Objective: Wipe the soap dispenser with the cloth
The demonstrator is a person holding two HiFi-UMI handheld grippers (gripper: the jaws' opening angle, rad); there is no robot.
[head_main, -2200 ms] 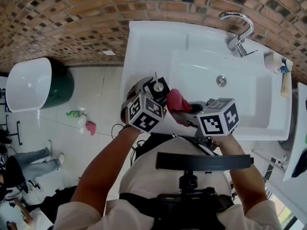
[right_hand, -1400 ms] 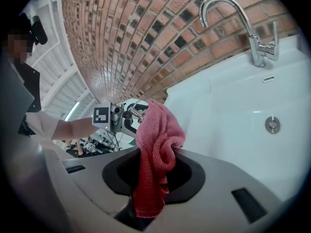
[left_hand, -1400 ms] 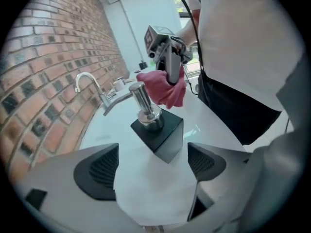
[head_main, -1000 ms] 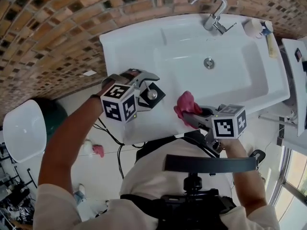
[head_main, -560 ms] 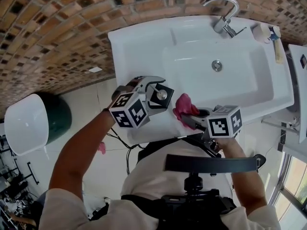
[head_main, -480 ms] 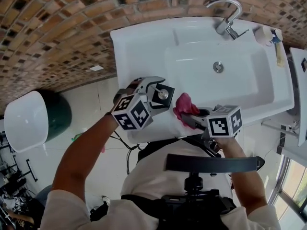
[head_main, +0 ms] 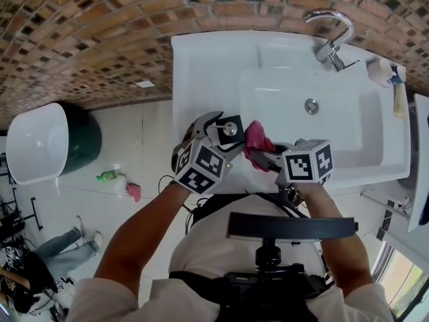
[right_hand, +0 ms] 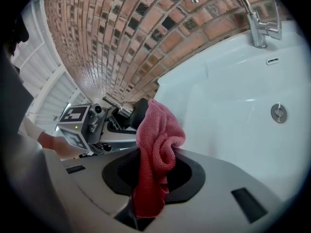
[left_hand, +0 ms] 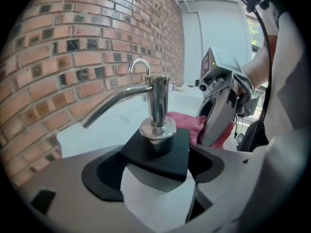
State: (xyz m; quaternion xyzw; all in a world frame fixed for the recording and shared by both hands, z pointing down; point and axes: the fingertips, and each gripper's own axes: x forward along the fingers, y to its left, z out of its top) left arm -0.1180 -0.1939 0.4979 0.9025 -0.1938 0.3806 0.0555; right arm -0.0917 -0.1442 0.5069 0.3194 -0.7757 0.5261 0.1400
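The soap dispenser (head_main: 230, 129) has a white body, a black square top and a chrome pump (left_hand: 156, 105). It is held off the sink in my left gripper (head_main: 216, 134), whose jaws are closing a little on its white body (left_hand: 154, 188). My right gripper (head_main: 267, 157) is shut on a bunched pink cloth (head_main: 255, 139), which stands up out of its jaws (right_hand: 156, 144). In the head view the cloth touches the right side of the dispenser's top. In the right gripper view the dispenser (right_hand: 132, 111) lies just behind the cloth.
Both grippers hang over the front left edge of a white sink (head_main: 201, 72) under a brick wall. A chrome tap (head_main: 332, 35) stands at the back and small toiletries (head_main: 387, 72) at the right rim. A white and green bin (head_main: 47, 139) and a bottle (head_main: 110, 177) are on the floor to the left.
The left gripper has rolled with the dispenser and come right, closing the gap to the cloth. The right gripper with the cloth has shifted slightly toward it.
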